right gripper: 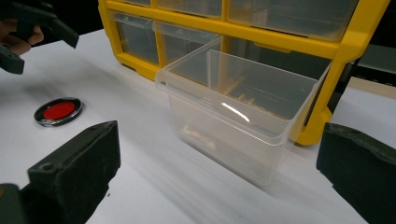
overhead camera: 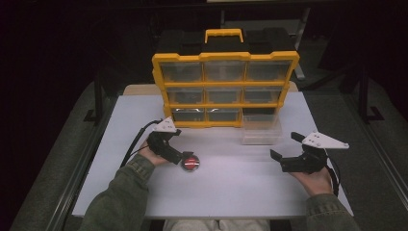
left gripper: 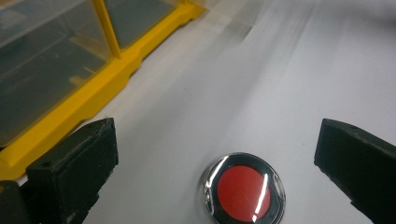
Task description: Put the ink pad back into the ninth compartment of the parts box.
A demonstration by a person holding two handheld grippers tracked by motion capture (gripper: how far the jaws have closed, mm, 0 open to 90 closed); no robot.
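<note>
Red-faced round metal button (left gripper: 243, 191) lies on the white desk (overhead camera: 231, 183) toward its left edge between my left gripper's (overhead camera: 179, 158) spread jaws, so closing looks next, while my right gripper (overhead camera: 284, 153) gapes before the clear plastic drawer (right gripper: 238, 112).

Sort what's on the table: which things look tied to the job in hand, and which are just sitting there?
Likely in play:
- red disc, between the open left gripper jaws
- clear drawer, pulled out, facing the open right gripper
- yellow organizer, bottom-right slot empty

Idle:
- wooden board behind the organizer
</note>
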